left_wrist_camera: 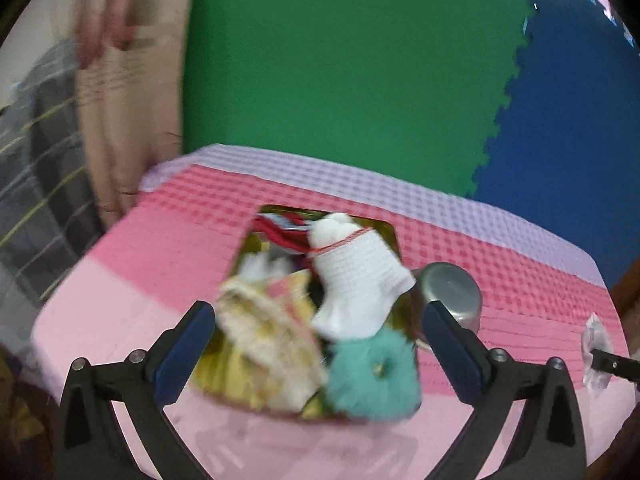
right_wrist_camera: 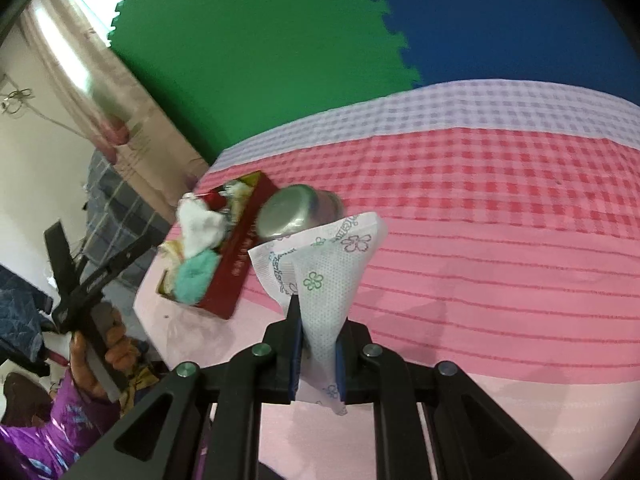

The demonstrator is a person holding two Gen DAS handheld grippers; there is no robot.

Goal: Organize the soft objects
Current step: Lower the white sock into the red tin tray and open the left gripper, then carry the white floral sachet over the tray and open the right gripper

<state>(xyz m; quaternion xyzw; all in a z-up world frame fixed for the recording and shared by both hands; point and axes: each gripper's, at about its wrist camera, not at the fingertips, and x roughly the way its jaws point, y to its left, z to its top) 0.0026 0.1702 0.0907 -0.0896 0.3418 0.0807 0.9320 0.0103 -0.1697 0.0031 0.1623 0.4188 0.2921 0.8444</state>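
Observation:
A red box [right_wrist_camera: 236,268] sits on the pink checked cloth [right_wrist_camera: 480,208], full of soft things: a white knitted sock [left_wrist_camera: 356,280], a teal fluffy scrunchie [left_wrist_camera: 376,376] and a cream crocheted piece [left_wrist_camera: 268,340]. My left gripper [left_wrist_camera: 320,332] is open and hovers over the box, holding nothing. My right gripper [right_wrist_camera: 316,356] is shut on a white flower-printed packet [right_wrist_camera: 324,276], held above the cloth to the right of the box. The packet also shows at the right edge of the left wrist view [left_wrist_camera: 598,352].
A steel cup [right_wrist_camera: 296,212] lies on its side against the box's right wall; it also shows in the left wrist view [left_wrist_camera: 452,292]. Green [left_wrist_camera: 340,60] and blue [left_wrist_camera: 580,120] foam mats stand behind the table. A curtain [left_wrist_camera: 120,100] hangs at left.

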